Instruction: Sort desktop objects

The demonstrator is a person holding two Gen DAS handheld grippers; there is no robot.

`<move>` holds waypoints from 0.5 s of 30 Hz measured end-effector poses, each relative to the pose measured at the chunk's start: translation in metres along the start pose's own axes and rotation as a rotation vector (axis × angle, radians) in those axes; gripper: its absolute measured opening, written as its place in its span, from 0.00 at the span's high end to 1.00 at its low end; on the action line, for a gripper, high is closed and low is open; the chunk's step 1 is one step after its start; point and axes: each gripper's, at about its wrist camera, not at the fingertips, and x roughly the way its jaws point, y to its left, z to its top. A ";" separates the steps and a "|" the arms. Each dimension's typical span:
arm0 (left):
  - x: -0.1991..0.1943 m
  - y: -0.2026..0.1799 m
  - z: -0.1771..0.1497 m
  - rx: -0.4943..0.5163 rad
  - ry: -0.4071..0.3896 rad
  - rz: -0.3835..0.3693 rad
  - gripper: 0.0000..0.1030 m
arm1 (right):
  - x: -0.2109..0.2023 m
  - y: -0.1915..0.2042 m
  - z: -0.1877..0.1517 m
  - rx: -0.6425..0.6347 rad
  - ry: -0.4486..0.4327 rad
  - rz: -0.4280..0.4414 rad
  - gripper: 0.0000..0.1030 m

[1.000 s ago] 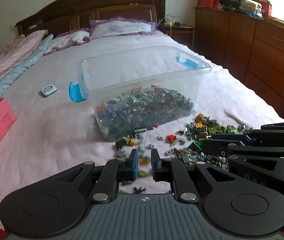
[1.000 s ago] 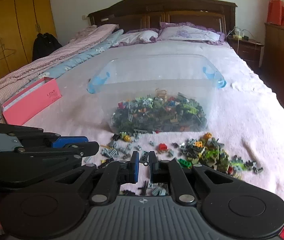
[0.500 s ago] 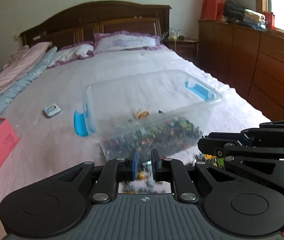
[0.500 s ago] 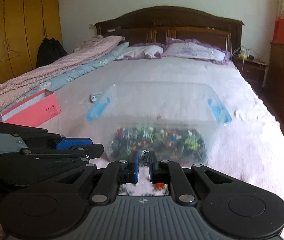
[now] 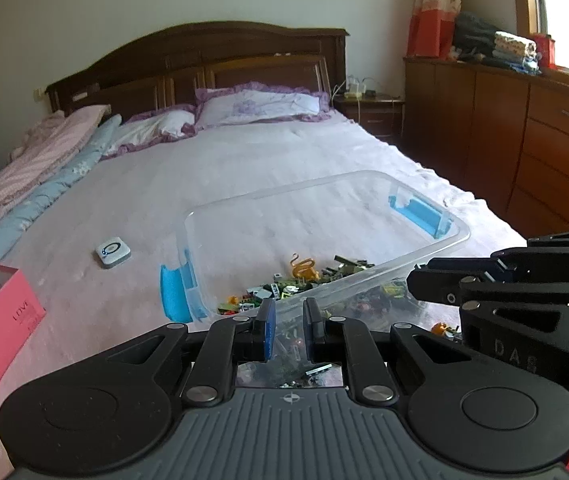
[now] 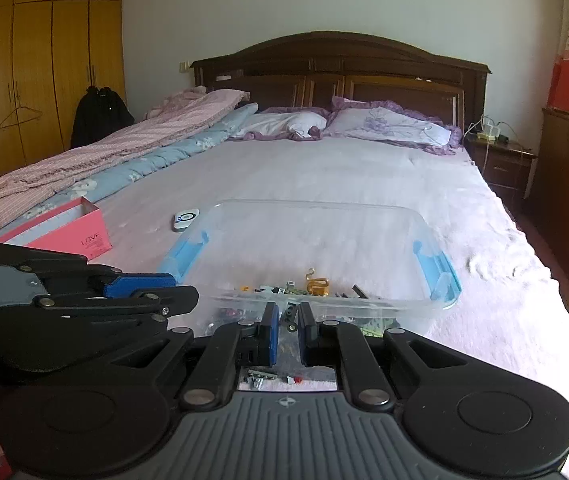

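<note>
A clear plastic bin with blue handles sits on the bed, holding a heap of small toy bricks topped by an orange curled piece. My right gripper hovers at the bin's near rim, shut on a small dark grey brick. My left gripper hovers at the rim too. Its jaws stand a narrow gap apart, and I cannot make out anything between them. Each gripper shows side-on in the other's view. A few loose bricks lie on the sheet below.
A pink box stands on the bed to the left. A small white device lies beside the bin. Folded quilts line the left side and pillows the head. A wooden dresser flanks the bed's right edge.
Both grippers have risen and come closer to the bin. I now look over its near rim into it. The loose pile on the sheet has dropped mostly out of sight beneath the grippers.
</note>
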 end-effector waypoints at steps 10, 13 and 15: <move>-0.021 0.005 -0.086 0.022 0.184 -0.037 0.79 | -0.008 0.002 -0.039 0.047 0.075 0.020 0.89; -0.027 0.008 -0.117 0.014 0.269 -0.036 0.79 | -0.013 0.006 -0.062 0.067 0.120 0.027 0.89; -0.026 0.010 -0.130 -0.002 0.315 -0.035 0.79 | -0.015 0.008 -0.074 0.081 0.146 0.031 0.89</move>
